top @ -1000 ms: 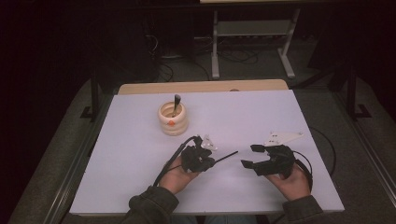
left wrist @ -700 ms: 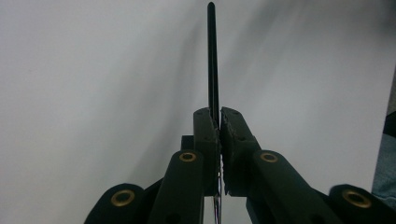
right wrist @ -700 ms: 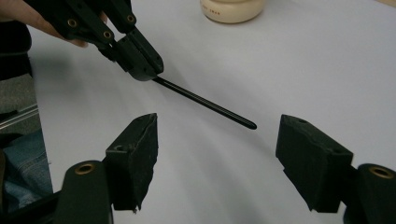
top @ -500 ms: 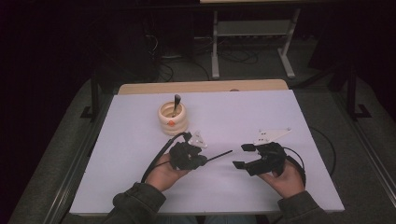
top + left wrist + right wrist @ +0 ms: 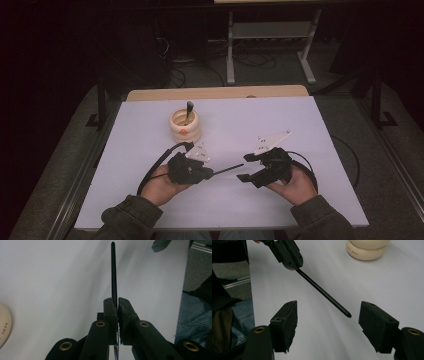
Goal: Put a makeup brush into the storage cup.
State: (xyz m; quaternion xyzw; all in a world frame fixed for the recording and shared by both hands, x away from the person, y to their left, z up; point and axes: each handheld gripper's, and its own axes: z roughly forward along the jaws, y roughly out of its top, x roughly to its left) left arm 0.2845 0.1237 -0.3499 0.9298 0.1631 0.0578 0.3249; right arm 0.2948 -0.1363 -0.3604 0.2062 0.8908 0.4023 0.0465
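Between the grippers: the thin black stick (image 5: 227,169) juts from the left gripper (image 5: 204,173) toward the right gripper (image 5: 246,167), crossing the gap.
Far left: a cream holder (image 5: 184,125) with a dark utensil, perhaps a spoon, stands well apart.
Open room: the white tabletop (image 5: 280,115) at right and far side.

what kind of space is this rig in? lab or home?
Most likely a lab or workshop recording station, not a home. A white rectangular tabletop stands in a dark room, loose black cables trail across the grey floor behind it, and a grey metal stand stands beyond the table.
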